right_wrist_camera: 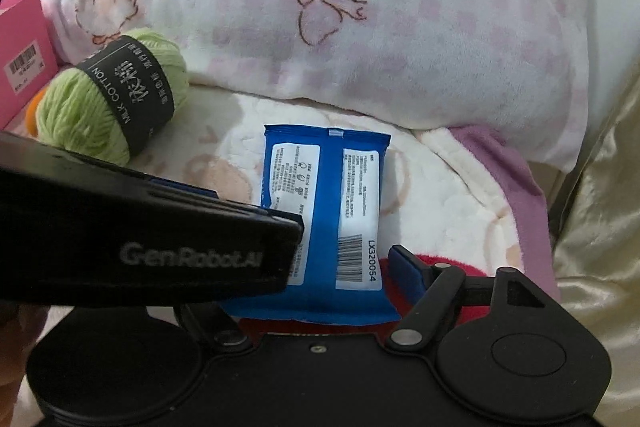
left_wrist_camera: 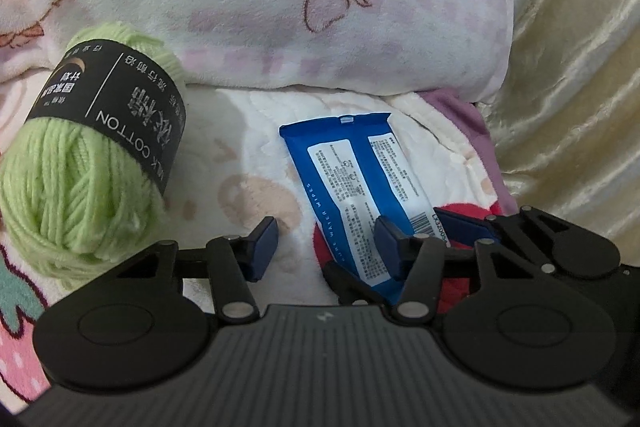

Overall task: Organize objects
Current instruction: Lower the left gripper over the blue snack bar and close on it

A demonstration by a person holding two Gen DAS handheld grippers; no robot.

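A blue pack of wet wipes (left_wrist_camera: 348, 167) lies label-up on the fleecy blanket in front of a pillow. My left gripper (left_wrist_camera: 326, 239) stands open low over the blanket; its right finger overlaps the pack's left half and its left finger is over bare blanket. In the right wrist view the left gripper (right_wrist_camera: 288, 223) crosses in from the left with its tip over the pack (right_wrist_camera: 324, 187). My right gripper (right_wrist_camera: 316, 267) is open around the pack's near end. Its right finger (right_wrist_camera: 404, 267) is just beside the pack's edge; its left finger is hidden behind the left gripper.
A green yarn ball (left_wrist_camera: 92, 179) with a black band lies left of the pack, also the yarn ball (right_wrist_camera: 116, 99). A pink box (right_wrist_camera: 22, 59) and something orange (right_wrist_camera: 32, 111) sit at far left. The pink checked pillow (left_wrist_camera: 280, 7) rises behind; golden satin fabric (left_wrist_camera: 580, 87) is on the right.
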